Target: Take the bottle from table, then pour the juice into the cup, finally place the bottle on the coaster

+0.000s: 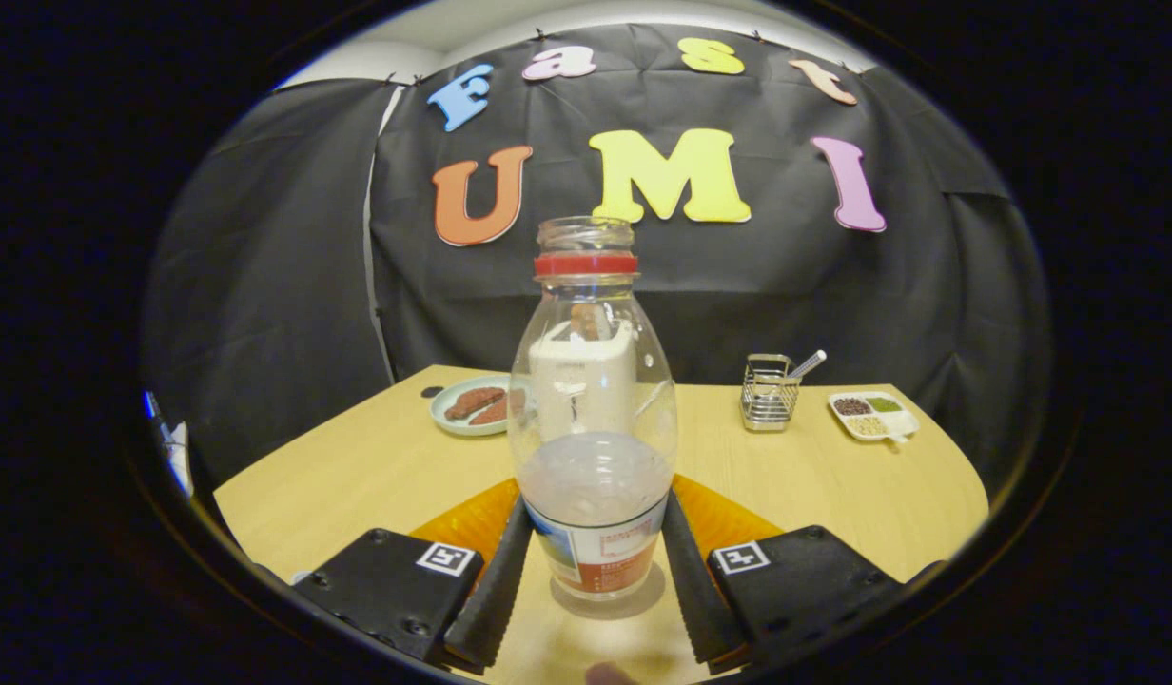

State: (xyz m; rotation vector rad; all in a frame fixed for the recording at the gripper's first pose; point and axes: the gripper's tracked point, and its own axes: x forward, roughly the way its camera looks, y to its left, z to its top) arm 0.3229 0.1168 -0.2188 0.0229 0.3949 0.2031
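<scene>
Gripper view has my claw (593,585) parted around the bottle (591,419), which stands upright on the table (358,476) between the fingers (496,580), flanked closely though I cannot tell if they touch. I judge this the taking step: next, squeeze and lift. Beyond stand a cup (583,376), plate (453,411), wire holder (769,392) and tray (873,416), none blocking

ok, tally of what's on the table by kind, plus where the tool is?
Bottle: 1, upright between the tool's fingers
White cup behind it: 1
Plate of food: 1
Wire holder: 1
Divided dish: 1
Total: 5
</scene>
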